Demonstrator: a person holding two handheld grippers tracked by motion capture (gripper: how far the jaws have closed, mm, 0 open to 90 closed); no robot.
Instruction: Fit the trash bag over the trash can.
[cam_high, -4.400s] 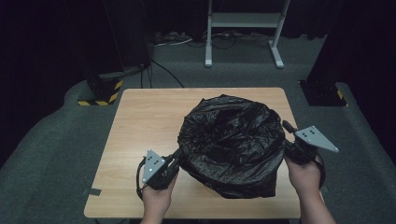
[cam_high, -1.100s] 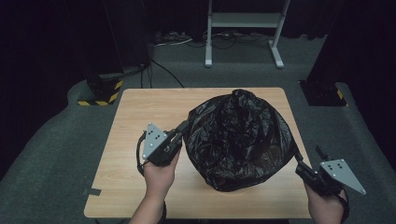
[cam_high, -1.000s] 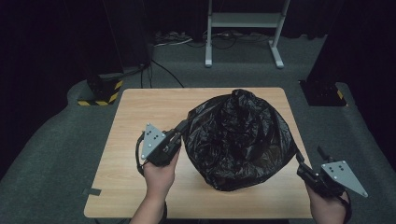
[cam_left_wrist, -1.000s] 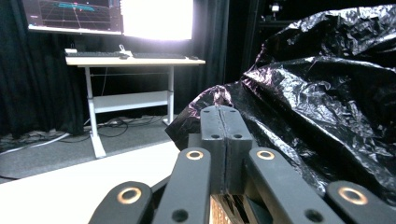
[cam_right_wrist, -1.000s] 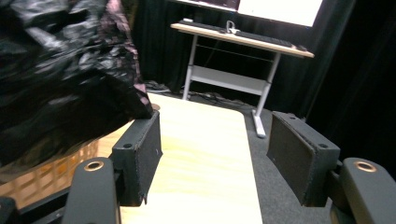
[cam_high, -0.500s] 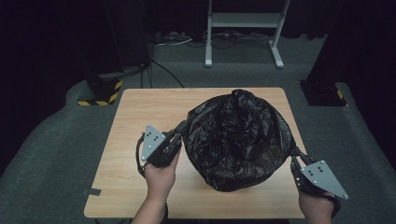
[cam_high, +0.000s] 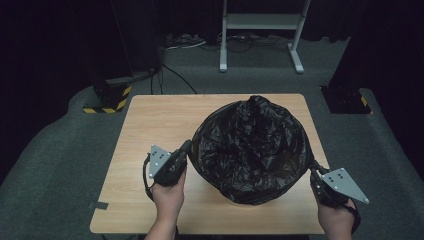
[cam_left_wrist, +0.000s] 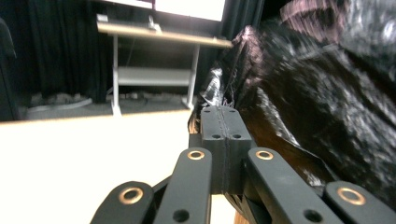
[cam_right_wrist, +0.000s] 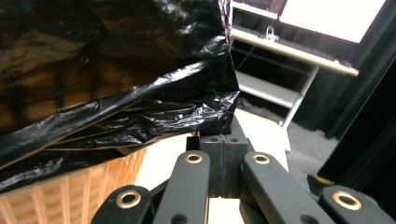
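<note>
A black bin bag (cam_high: 250, 145) sits on a wooden table (cam_high: 150, 120), stretched between both tongs. The left gripper (cam_left_wrist: 219, 116) and right gripper (cam_right_wrist: 224, 135) are each clamped on its rim. Bag looks nearly fitted over a woven basket (cam_right_wrist: 70, 196); rim remains unsettled.

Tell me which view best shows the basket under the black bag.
The right gripper view: woven basket wall shows below the bag. The high view shows just the bag covering it; the left gripper view shows bag plastic.
</note>
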